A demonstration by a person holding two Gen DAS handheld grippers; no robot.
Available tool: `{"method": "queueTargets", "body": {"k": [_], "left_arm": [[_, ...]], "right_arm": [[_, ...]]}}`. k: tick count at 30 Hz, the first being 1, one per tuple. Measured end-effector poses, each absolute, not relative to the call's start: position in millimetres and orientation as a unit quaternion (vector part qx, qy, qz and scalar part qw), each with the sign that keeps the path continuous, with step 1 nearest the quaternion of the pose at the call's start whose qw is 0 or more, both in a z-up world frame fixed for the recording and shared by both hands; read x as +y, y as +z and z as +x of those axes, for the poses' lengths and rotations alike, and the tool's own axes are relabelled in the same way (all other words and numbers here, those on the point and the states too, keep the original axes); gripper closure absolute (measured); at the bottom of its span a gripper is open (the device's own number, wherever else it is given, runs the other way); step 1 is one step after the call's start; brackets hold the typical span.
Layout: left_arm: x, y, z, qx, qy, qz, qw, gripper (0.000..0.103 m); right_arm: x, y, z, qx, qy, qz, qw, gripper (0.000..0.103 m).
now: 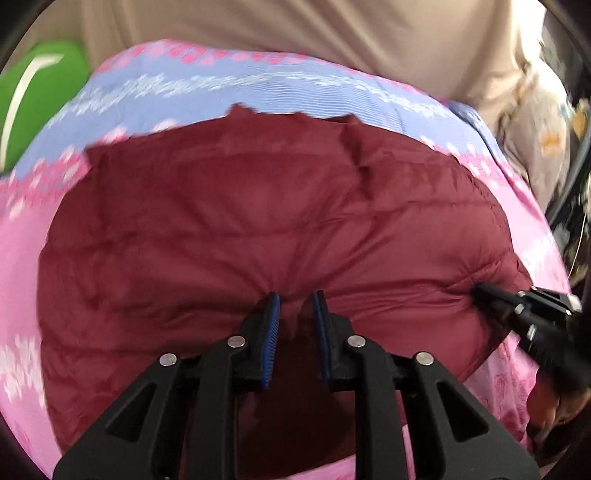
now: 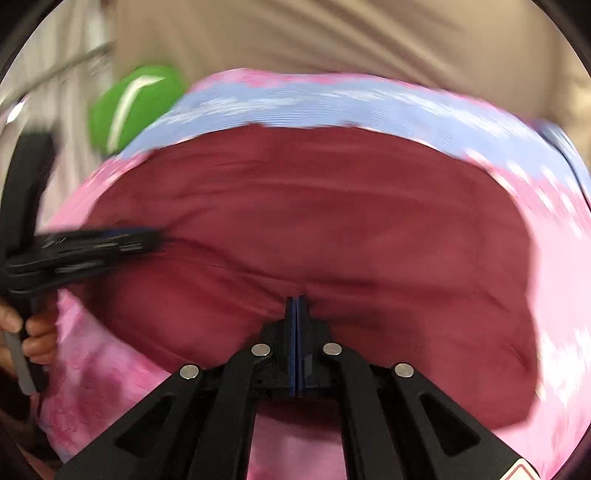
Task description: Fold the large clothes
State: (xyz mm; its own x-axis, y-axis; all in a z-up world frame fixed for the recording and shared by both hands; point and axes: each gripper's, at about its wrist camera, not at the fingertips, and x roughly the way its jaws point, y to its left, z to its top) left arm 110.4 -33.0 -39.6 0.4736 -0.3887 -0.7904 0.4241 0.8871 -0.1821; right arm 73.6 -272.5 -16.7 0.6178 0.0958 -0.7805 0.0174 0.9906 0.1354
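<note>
A maroon quilted jacket [image 1: 258,221] [image 2: 314,206] lies spread on a pink and blue patterned bedspread [image 1: 258,92] [image 2: 332,99]. My left gripper [image 1: 296,295] holds the jacket's near edge. Its blue pads stand a little apart with a puffy fold of maroon cloth pinched between them, and creases run out from the grip. The right wrist view shows it from the side [image 2: 155,236], biting the cloth at the left. My right gripper [image 2: 297,298] is shut tight on the same near edge, further right, and appears at the jacket's right end [image 1: 476,290] in the left wrist view. Both views are blurred.
A bright green object [image 1: 37,92] [image 2: 136,99] sits beyond the bedspread's far left corner. Beige cloth [image 1: 295,29] [image 2: 332,33] fills the background. A person's hand [image 2: 33,332] grips the left tool's handle. Dark clutter [image 1: 569,184] lies off the bed's right side.
</note>
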Motion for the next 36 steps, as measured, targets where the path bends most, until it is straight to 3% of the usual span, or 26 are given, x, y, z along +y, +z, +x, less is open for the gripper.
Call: {"method": "queueTargets", "body": {"k": [7,11,16,22,30,32,36], "left_arm": [[41,-40,107,0.447,-0.107,0.016,0.888,0.084],[69,-45,111,0.443,-0.067,0.007,0.894,0.084],[59,-47,113,0.438,-0.053,0.028,0.897,0.085],[53,-51,112,0.439,-0.048,0.030,0.897,0.084],[57,-54,113,0.438,-0.059,0.017,0.897,0.084],[60,-54,114,0.437,-0.066,0.014,0.897,0.084],[61,-56,114,0.436,-0.077,0.011,0.897,0.084]], "right_arm": [[-391,-47,23,0.439,-0.156,0.134,0.875,0.103],[-409,-42,16,0.449,-0.216,0.142,0.856,0.093],[-354,15,38,0.392,-0.110,0.141,0.903,0.093],[-253,30,112,0.417,0.032,0.091,0.904,0.093],[-215,-11,212,0.479,0.031,0.050,0.876,0.093],[-216,-30,223,0.490,0.022,0.053,0.870,0.102],[-212,-48,235,0.499,0.010,0.049,0.865,0.103]]}}
